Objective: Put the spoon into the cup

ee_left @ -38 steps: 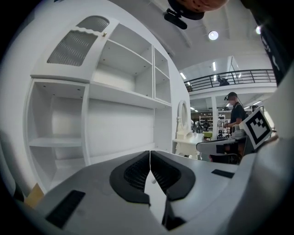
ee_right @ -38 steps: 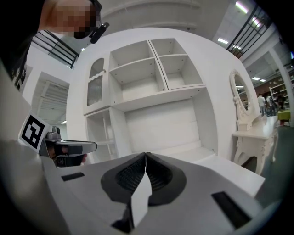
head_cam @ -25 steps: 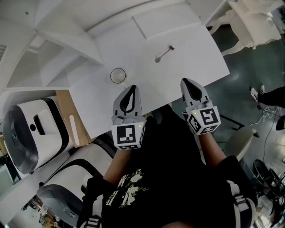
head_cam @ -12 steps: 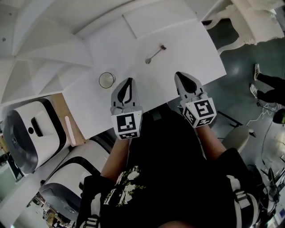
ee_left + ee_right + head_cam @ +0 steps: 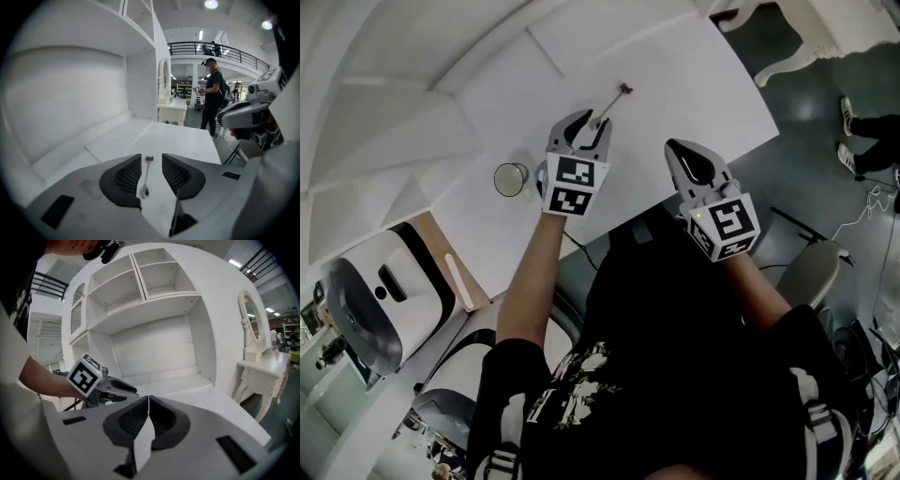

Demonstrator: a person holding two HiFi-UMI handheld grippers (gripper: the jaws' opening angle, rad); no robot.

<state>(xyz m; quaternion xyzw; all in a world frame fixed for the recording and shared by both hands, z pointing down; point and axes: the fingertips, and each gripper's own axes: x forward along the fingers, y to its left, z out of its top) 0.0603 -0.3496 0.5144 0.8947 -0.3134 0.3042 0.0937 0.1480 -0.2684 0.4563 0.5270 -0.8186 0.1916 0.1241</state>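
A small metal spoon lies on the white table, its bowl toward me. My left gripper reaches over the bowl end; its jaws are opening. In the left gripper view the spoon lies on the table in the gap between the pads, which stand apart from it on both sides. A clear glass cup stands upright to the left of that gripper. My right gripper hovers near the table's front edge, shut and empty.
White shelving rises behind the table. White machines and a wooden board sit at lower left. A white dressing table stands to the right, and a person stands beyond the table's far end.
My left gripper has moved forward across the table to the spoon and its jaws have parted. The right gripper has shifted a little forward, still shut.
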